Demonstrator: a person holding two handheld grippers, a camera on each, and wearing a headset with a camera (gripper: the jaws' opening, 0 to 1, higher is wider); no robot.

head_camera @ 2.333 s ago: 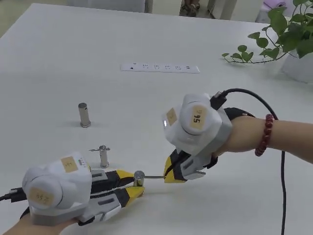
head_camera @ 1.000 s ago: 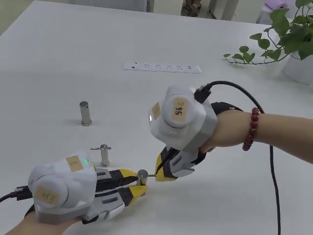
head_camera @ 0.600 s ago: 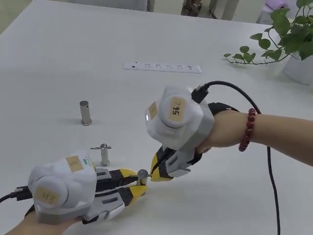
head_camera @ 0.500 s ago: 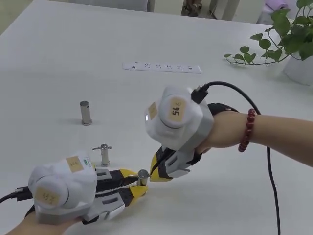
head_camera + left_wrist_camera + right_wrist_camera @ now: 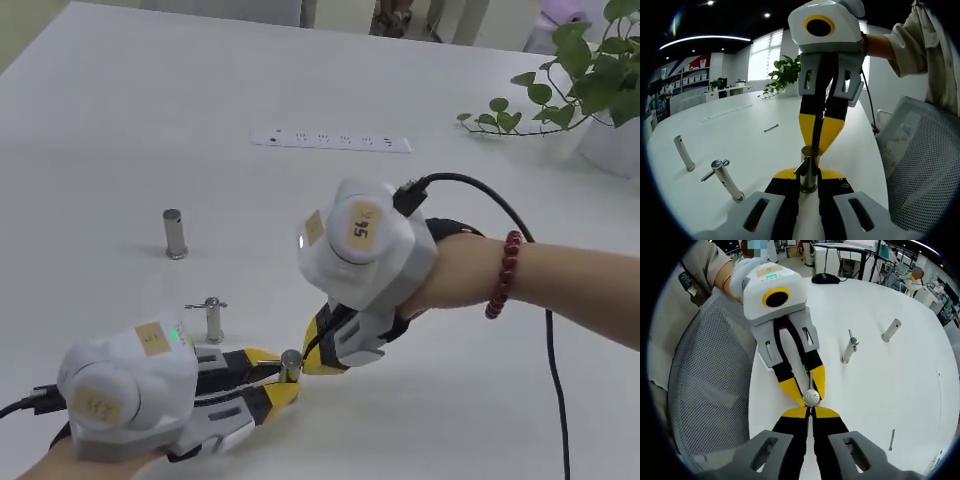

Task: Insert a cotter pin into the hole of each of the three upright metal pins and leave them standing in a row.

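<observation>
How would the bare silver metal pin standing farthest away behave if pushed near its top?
The bare silver metal pin looks tall on a narrow base, so it would probably tip. Being round, it would then likely roll on the white table.

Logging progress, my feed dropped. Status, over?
Left gripper shut on near pin. Right gripper shut on cotter pin, pushed through its hole. Middle pin pinned, far pin bare. Spare cotter pin lies apart; nothing in the way.
</observation>
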